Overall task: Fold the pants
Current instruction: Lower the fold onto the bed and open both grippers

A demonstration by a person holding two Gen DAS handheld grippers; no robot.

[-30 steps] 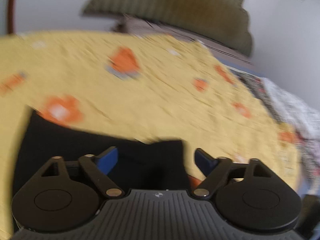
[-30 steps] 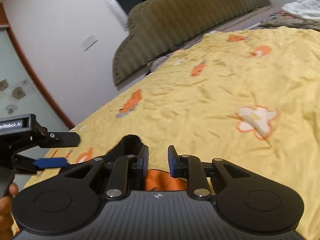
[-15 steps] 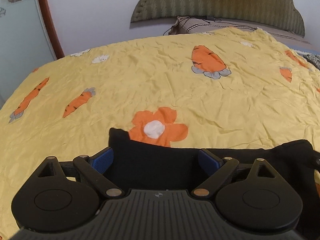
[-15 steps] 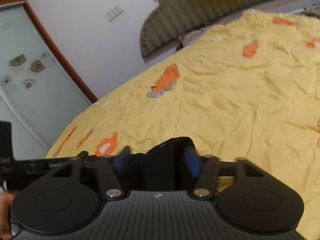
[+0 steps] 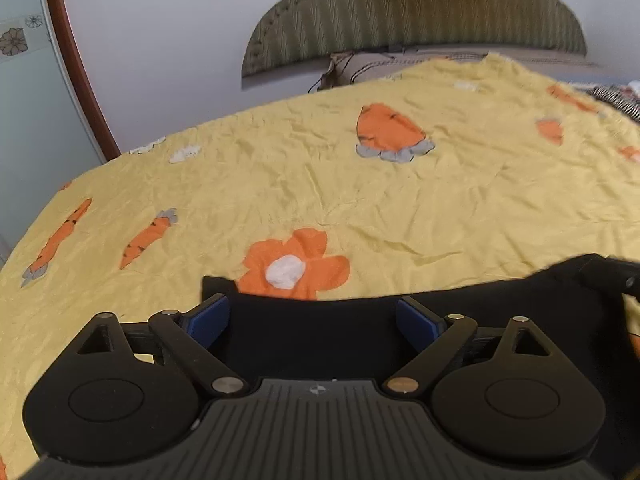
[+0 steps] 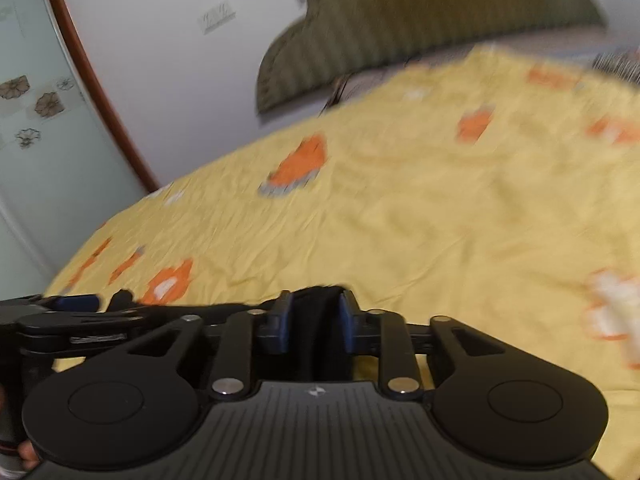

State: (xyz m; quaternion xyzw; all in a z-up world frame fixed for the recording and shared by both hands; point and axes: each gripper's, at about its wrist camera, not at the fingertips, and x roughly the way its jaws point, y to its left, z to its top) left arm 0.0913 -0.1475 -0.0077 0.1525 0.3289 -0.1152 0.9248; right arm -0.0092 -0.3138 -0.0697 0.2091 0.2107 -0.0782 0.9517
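The black pants (image 5: 320, 332) lie on the yellow bedsheet (image 5: 400, 208), their far edge running just past my fingertips in the left wrist view. My left gripper (image 5: 312, 312) is open wide over that edge, its blue pads (image 5: 208, 316) clear of the cloth on both sides. My right gripper (image 6: 314, 312) has a raised fold of the pants (image 6: 316, 320) filling the gap between its blue pads; its jaws are closing on it. The left gripper (image 6: 60, 308) shows at the left edge of the right wrist view, a hand below it.
The sheet carries orange carrot and flower prints (image 5: 296, 268). A green padded headboard (image 5: 420, 12) and a white wall stand behind. A brown door frame (image 5: 76, 64) rises at the left. A striped blanket (image 5: 616, 96) lies at the far right.
The left gripper sank and swung level with the pants' edge, staying open. The right gripper, bare a second ago, opened around a fold of the pants and now narrows on it.
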